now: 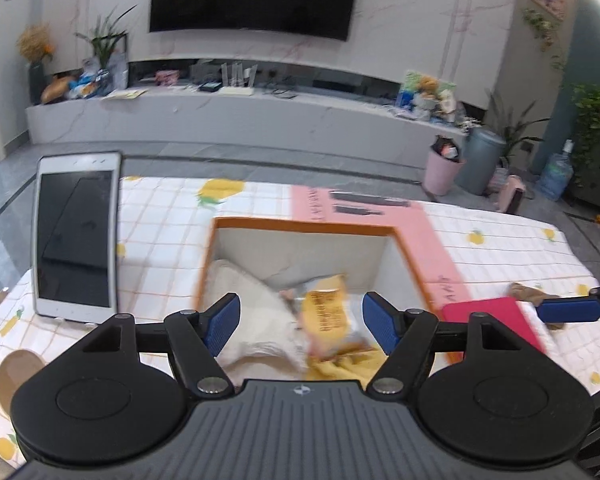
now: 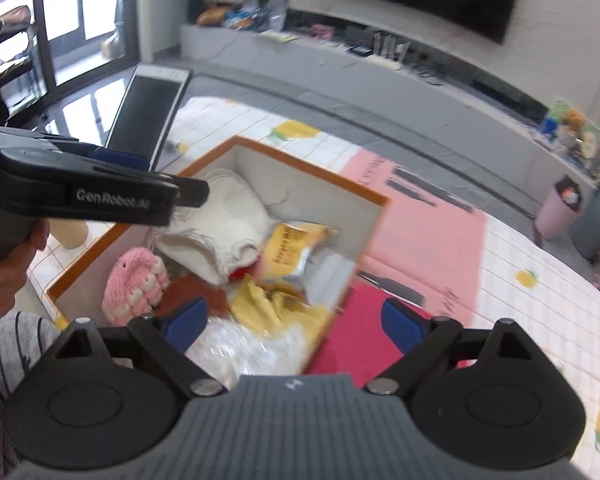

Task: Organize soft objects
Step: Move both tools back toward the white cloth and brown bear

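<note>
Blurred yellow packet half-buried in orange-rimmed box

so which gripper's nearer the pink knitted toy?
Left. The left gripper hangs over the box just above the pink knitted toy; the right gripper sits over the box's opposite edge.

box top open | tablet upright just left, blocking

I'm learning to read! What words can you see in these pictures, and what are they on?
"GenRobot.AI": on the side of the black left gripper, in the right wrist view.
Dark print on the crumpled yellow snack packet inside the orange-rimmed white box: too blurred to read.
Dark writing on the pink paper sheet: too blurred to read.
Nothing else is readable.
</note>
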The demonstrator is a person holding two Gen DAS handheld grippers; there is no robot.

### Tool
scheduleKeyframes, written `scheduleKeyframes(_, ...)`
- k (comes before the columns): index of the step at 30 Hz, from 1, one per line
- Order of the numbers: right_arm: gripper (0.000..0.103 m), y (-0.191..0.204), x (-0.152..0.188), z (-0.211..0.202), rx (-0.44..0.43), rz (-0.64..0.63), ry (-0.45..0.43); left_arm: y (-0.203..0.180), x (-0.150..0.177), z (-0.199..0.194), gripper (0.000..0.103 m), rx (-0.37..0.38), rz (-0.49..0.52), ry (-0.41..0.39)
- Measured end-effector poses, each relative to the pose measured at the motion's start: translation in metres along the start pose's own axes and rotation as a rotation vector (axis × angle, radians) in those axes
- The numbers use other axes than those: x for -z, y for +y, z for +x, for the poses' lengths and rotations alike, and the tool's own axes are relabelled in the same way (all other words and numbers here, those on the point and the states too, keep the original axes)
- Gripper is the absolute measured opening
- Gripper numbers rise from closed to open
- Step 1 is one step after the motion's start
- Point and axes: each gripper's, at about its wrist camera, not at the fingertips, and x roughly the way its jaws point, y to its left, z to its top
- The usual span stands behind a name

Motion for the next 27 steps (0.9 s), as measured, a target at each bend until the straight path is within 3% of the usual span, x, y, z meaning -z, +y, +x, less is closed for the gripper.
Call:
scheduleKeyframes(9, 0.094, -0.044, 0.061, -0.071, 0.153, 0.145, -0.044, -0.064, 0.006, -0.020, 0.083, 0.196, 0.056, -0.064)
scheduleKeyframes(14, 0.094, -0.066, 0.095, -0.086, 0.199, 0.218, -0.048, -0.100, 0.016, -0.016, 0.083, 0.218, 0.084, -0.049)
scheduleKeyframes(20, 0.095, -0.101, 0.134, -0.075, 0.238, 0.334, -0.026, -0.147, 0.034, -0.002, 0.083, 0.182, 0.230, -0.030)
scheduleKeyframes(27, 0.095, -0.153, 0.153, -0.023, 0.227, 0.452, 0.011, -0.193, 0.048, 0.013, 0.083, 0.208, 0.336, -0.036)
